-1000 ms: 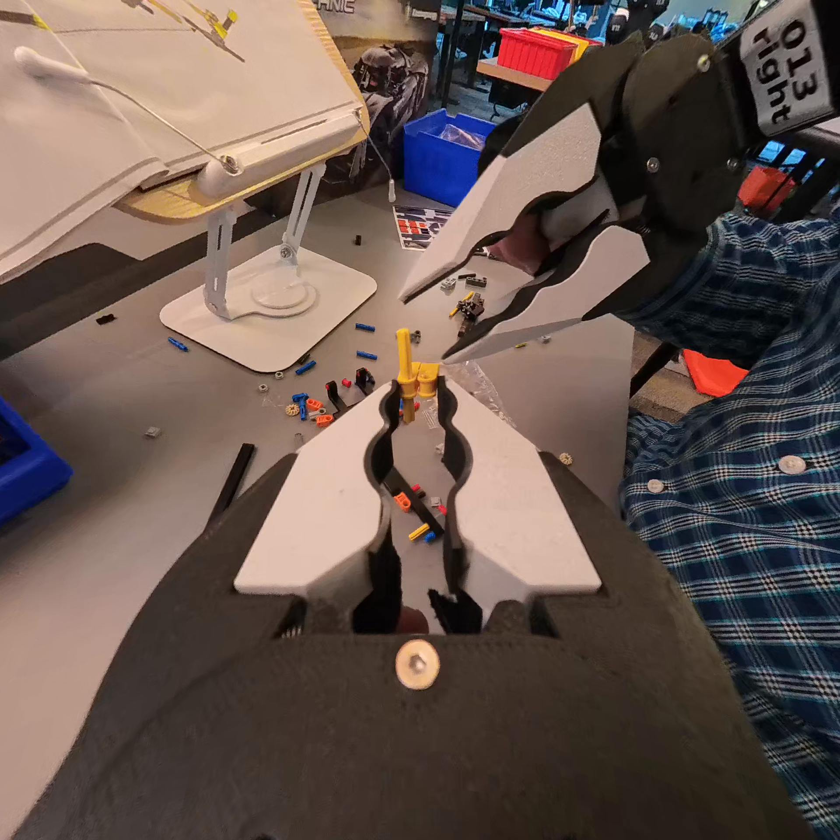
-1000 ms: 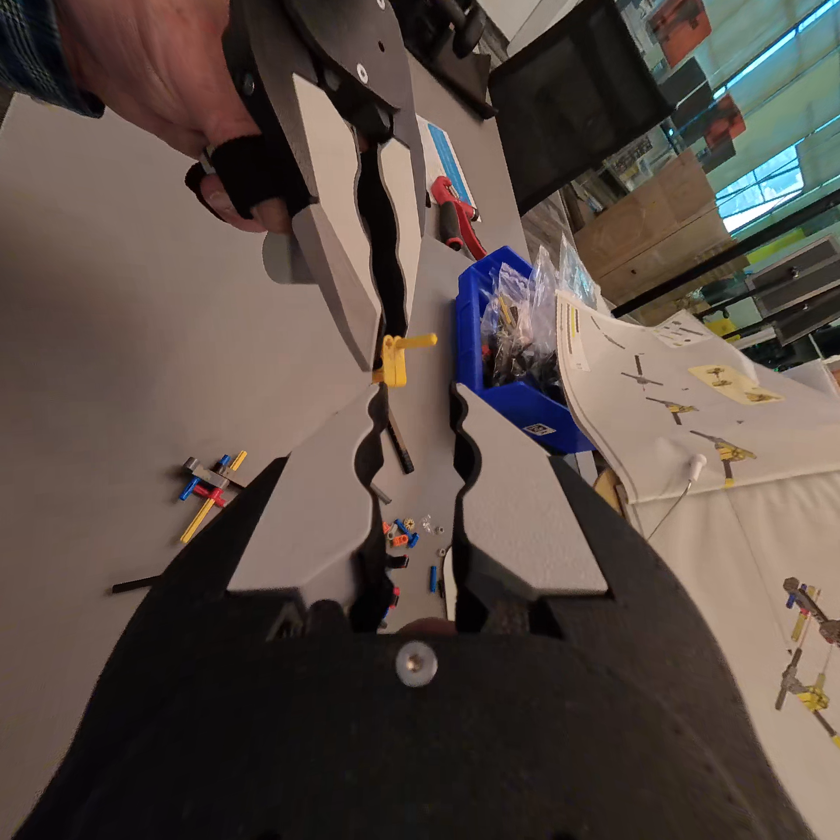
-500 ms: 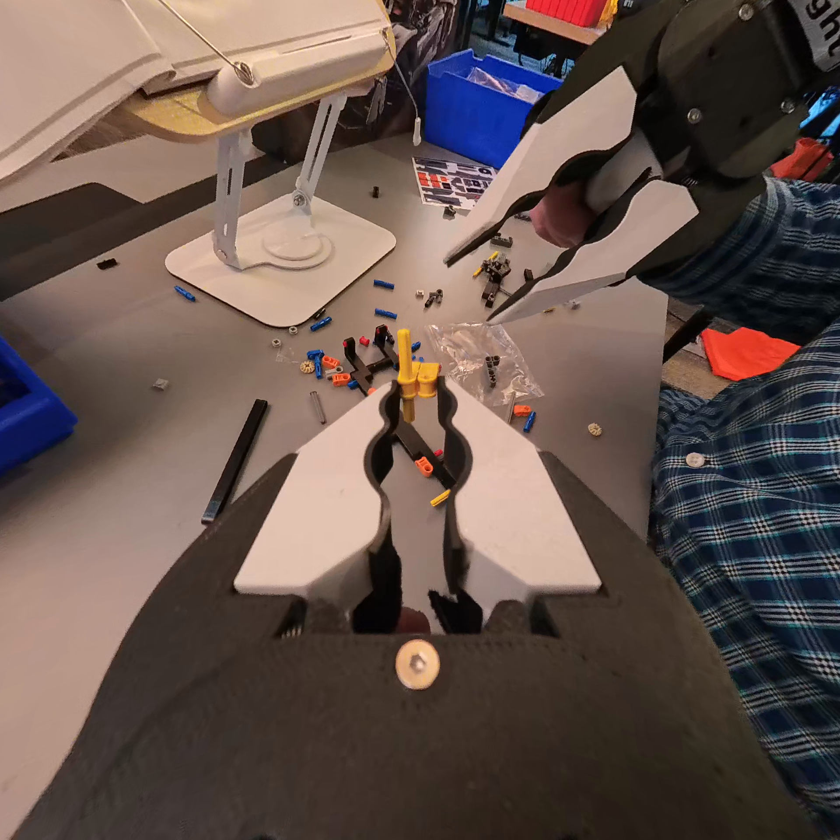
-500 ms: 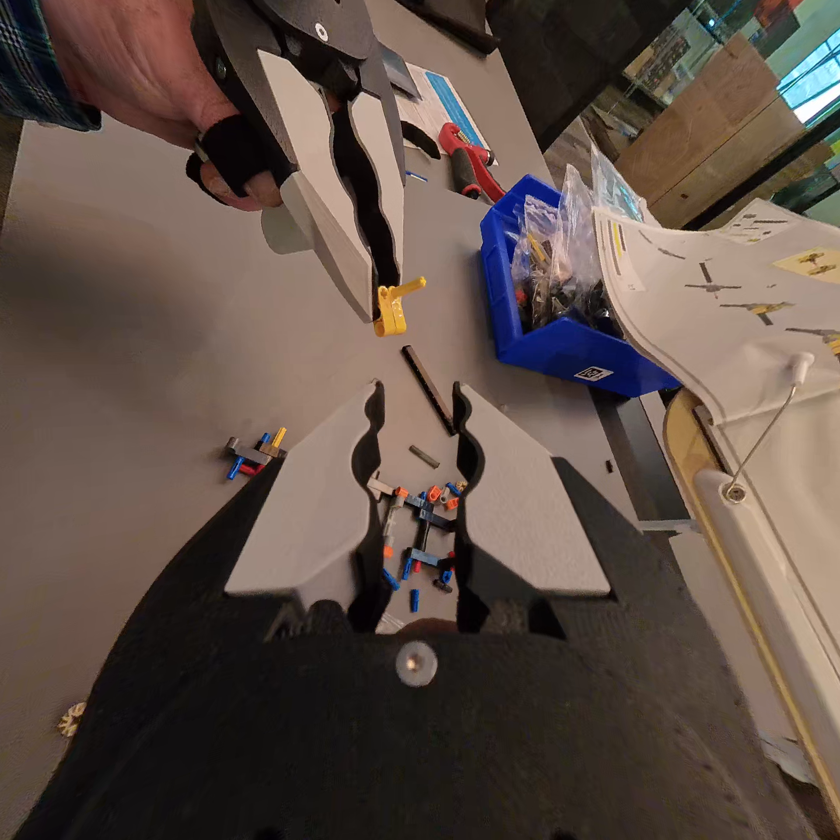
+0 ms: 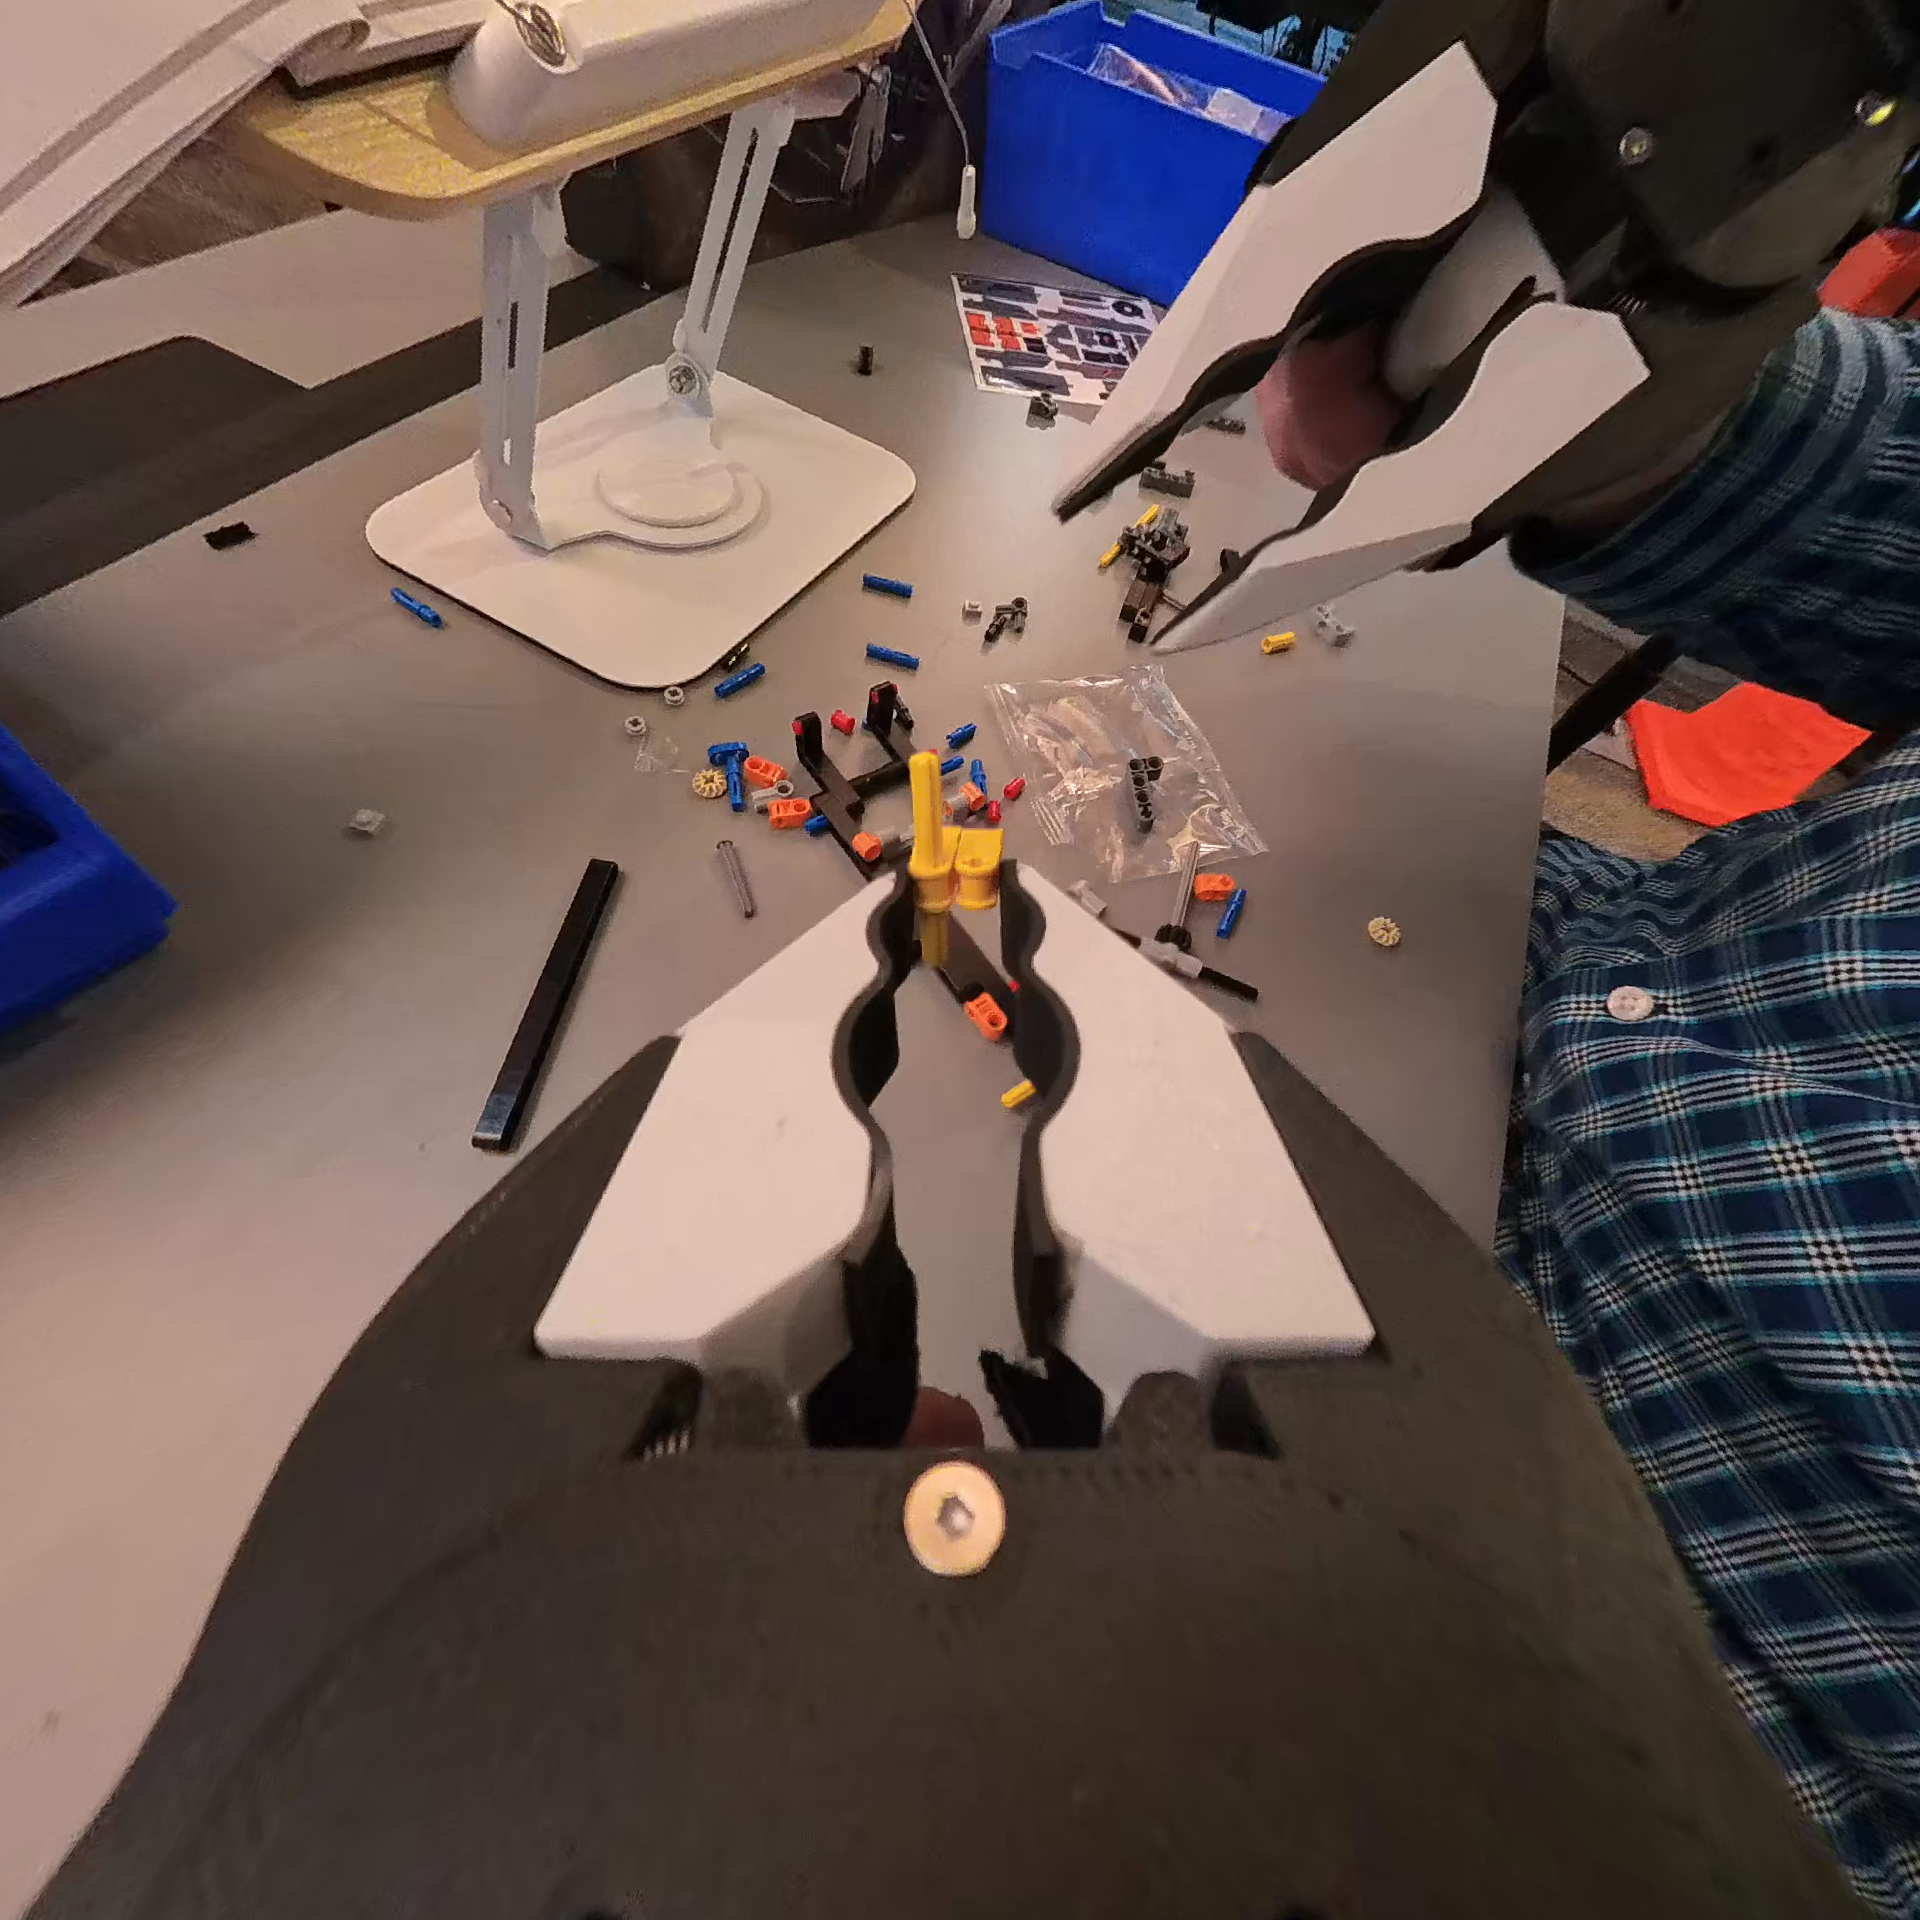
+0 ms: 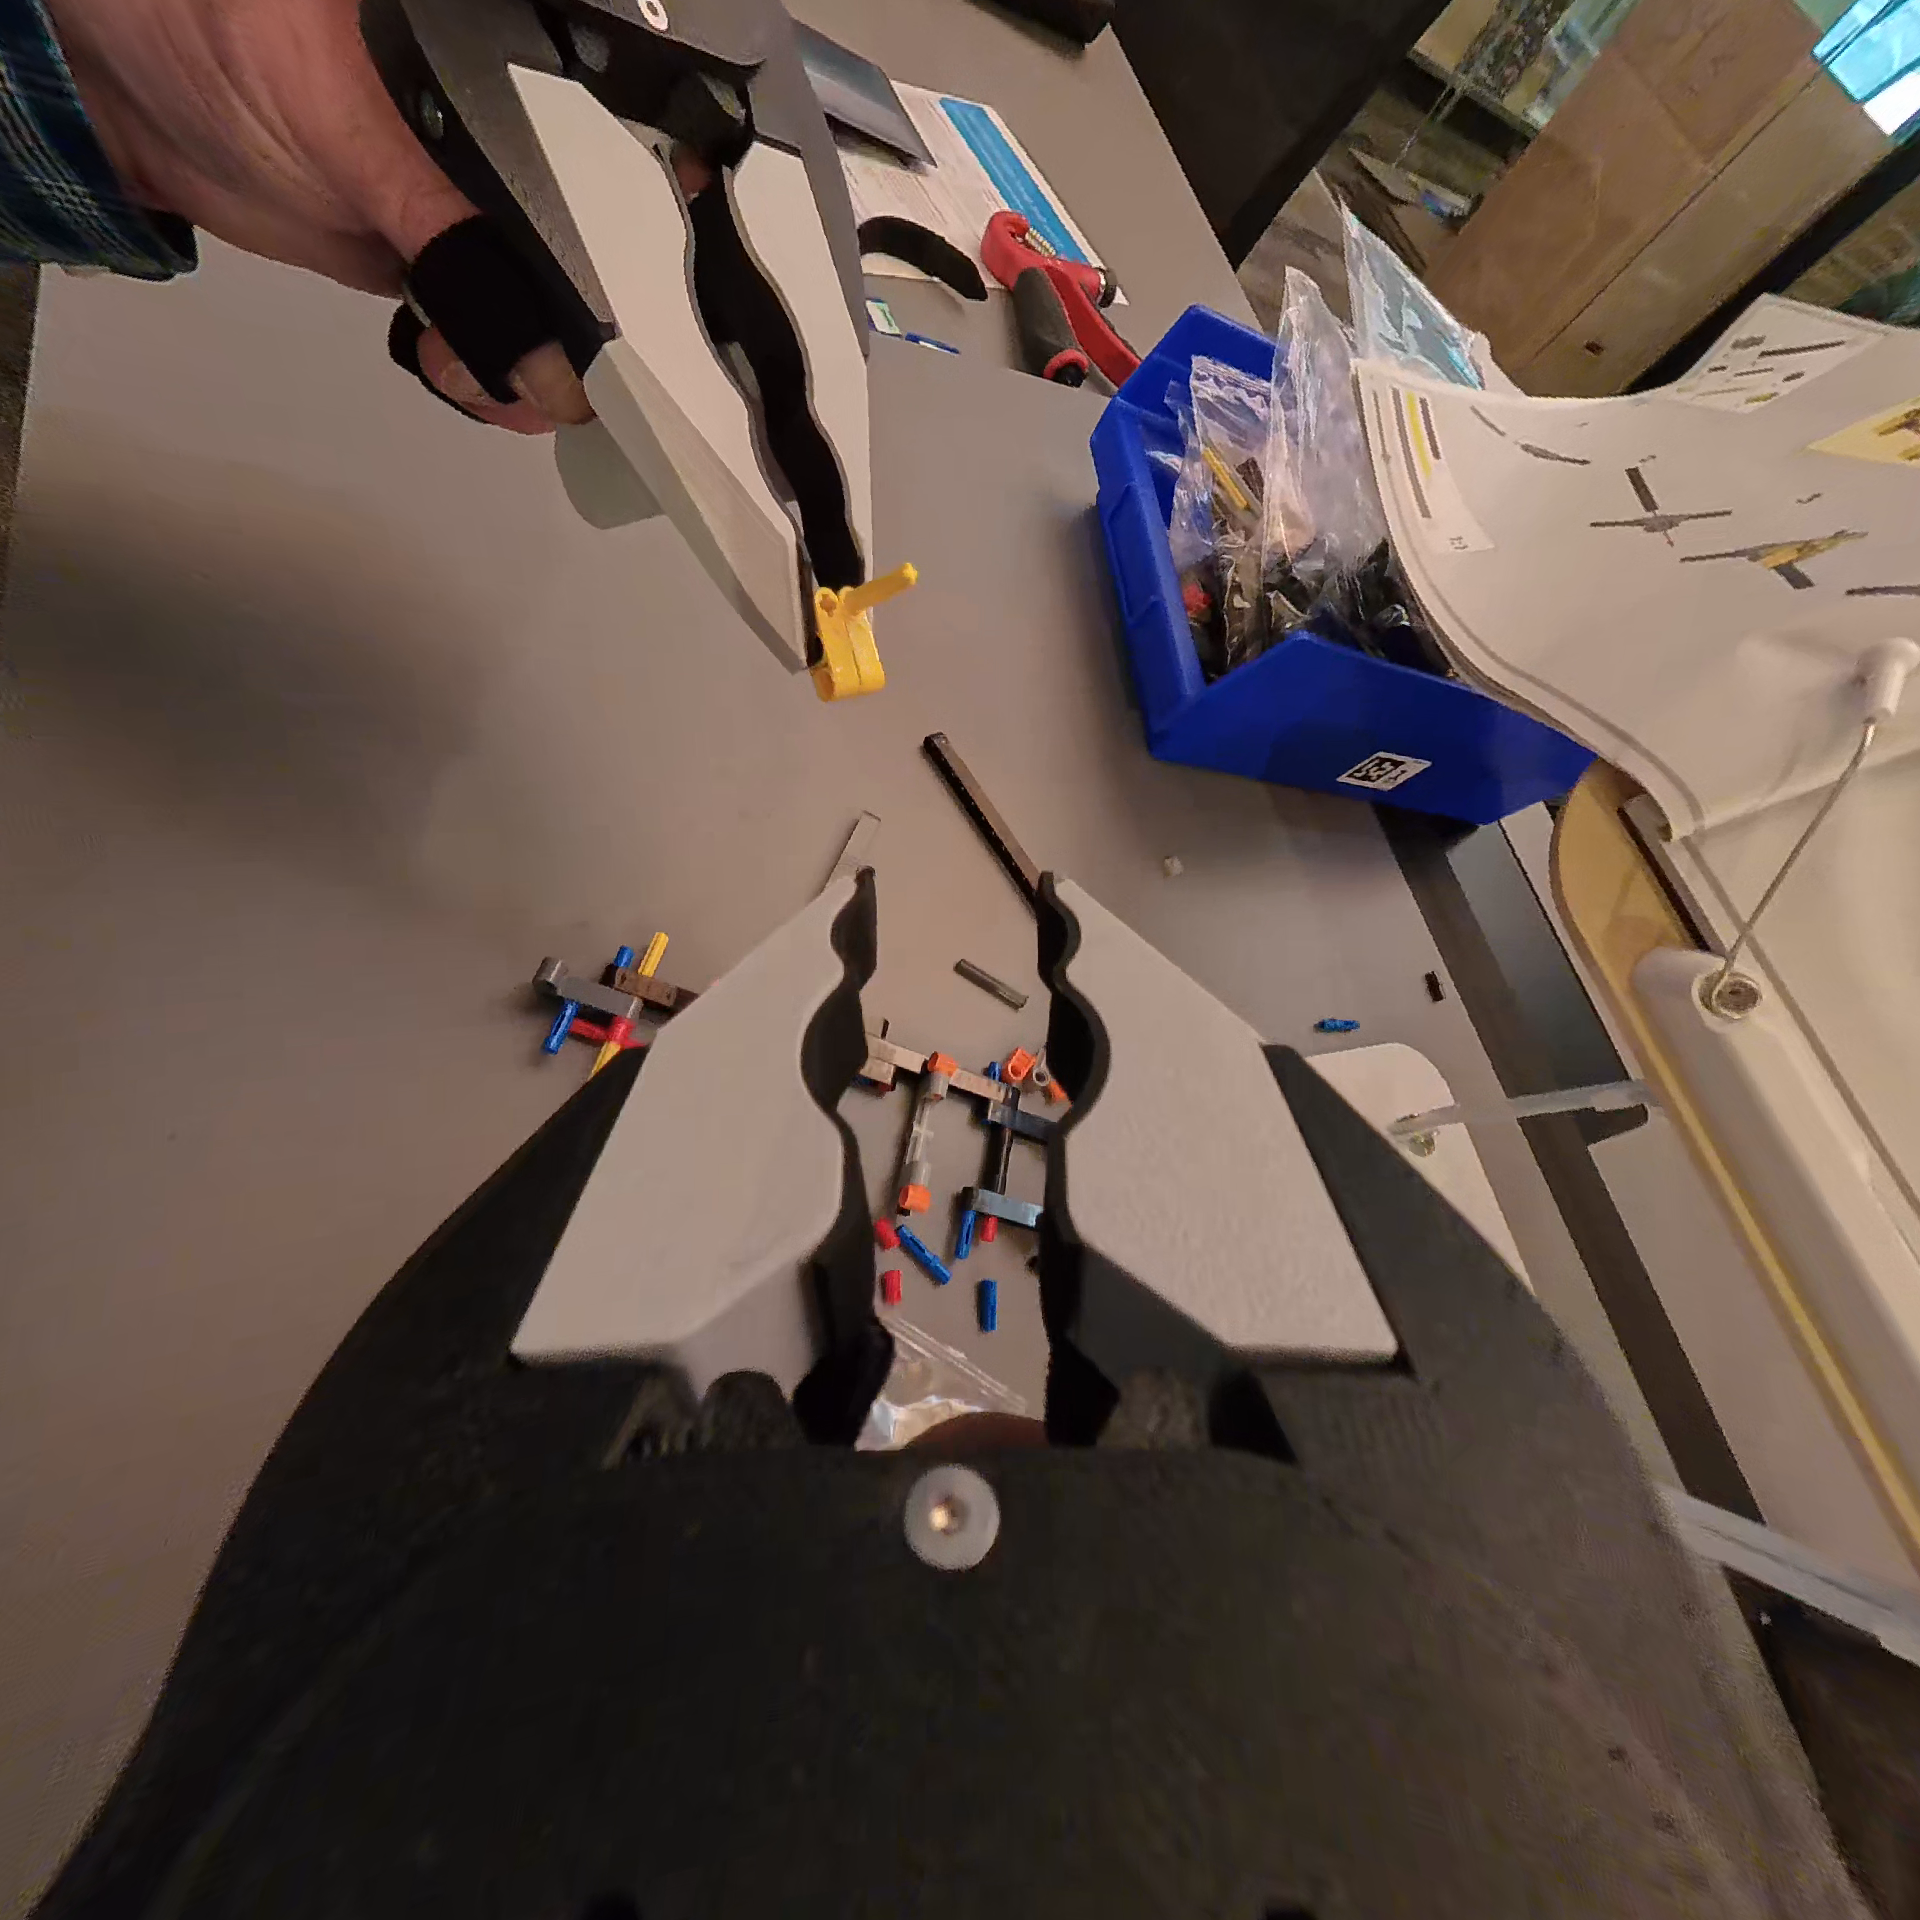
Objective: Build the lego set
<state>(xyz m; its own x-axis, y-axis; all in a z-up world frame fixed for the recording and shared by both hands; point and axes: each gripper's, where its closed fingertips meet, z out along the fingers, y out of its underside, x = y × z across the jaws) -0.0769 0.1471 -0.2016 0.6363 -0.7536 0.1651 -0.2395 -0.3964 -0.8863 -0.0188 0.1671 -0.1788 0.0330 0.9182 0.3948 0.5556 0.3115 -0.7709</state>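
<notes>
Pinching a small yellow plastic connector-and-axle piece (image 5: 948, 854) at its fingertips, the left gripper (image 5: 951, 883) holds it above the grey table (image 5: 260, 1039). Farther off, the right gripper (image 5: 1112, 571) hangs spread and empty. A shallow tip grip could let the piece twist or drop among the scattered small coloured pins (image 5: 883, 655).

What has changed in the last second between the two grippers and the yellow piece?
The right gripper drew away from the yellow piece and now hangs open over the loose parts on the table, empty. The left gripper stayed shut on the yellow piece, held above the table; nothing was let go.
</notes>
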